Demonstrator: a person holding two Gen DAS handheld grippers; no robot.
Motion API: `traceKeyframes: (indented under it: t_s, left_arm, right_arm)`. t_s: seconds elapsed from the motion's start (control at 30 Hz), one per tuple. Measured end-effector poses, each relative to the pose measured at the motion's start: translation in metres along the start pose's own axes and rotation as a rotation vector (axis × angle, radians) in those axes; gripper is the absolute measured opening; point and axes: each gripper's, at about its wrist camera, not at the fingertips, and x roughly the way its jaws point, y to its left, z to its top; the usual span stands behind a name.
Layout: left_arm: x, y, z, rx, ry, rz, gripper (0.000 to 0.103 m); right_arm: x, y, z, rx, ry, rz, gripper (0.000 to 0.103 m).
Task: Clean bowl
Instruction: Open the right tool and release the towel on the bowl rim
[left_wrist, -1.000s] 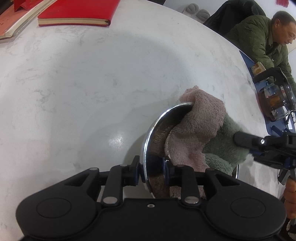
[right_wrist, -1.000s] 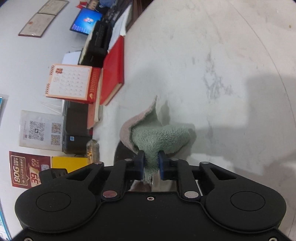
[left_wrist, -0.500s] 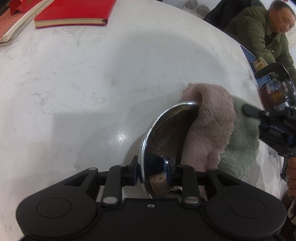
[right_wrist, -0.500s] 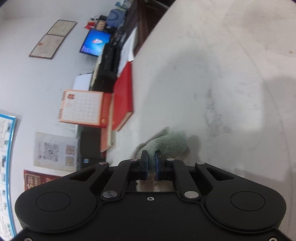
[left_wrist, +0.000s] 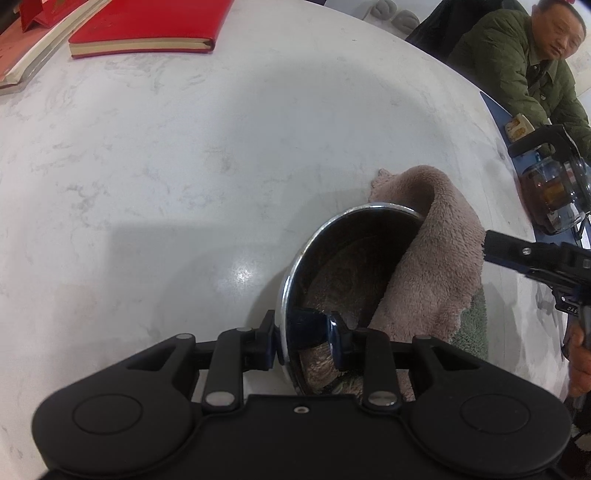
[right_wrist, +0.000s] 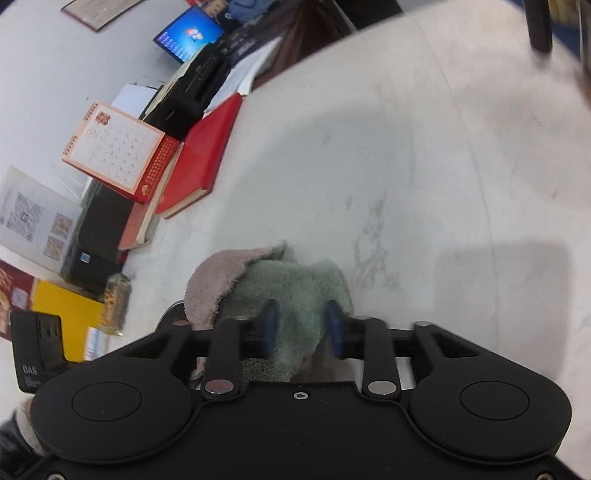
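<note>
L wrist: bowl w/ cloth inside

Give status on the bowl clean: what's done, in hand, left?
Done: cloth is draped over the far rim, partly inside the metal bowl, whose visible wall looks free of residue. In hand: left hand-held gripper clamps the near rim; right hand-held gripper has just been opening, cloth between its pads. Left: take the cloth out, release the bowl.

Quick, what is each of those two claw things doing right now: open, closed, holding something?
Left gripper: closed on the rim of the steel bowl.
Right gripper: fingers just opening, apart around the cloth, no longer pinching it.
</note>
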Motion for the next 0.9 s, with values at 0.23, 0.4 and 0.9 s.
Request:
traceKeyframes:
  t_s: [0.23,0.4,0.9]
  left_arm:
    - [0.001,0.001,0.000,0.001,-0.009,-0.005,0.027]
    - [0.002,-0.001,0.000,0.006,-0.010,-0.001,0.027]
    - [0.002,-0.003,-0.003,0.017,-0.027,0.003,0.027]
  right_arm:
    - [-0.025,-0.001,0.001,0.032,-0.105,-0.106,0.041]
    - [-0.022,0.010,0.008,0.026,-0.141,-0.090,0.041]
    - [-0.036,0.038,0.002,-0.089,-0.177,-0.054,0.041]
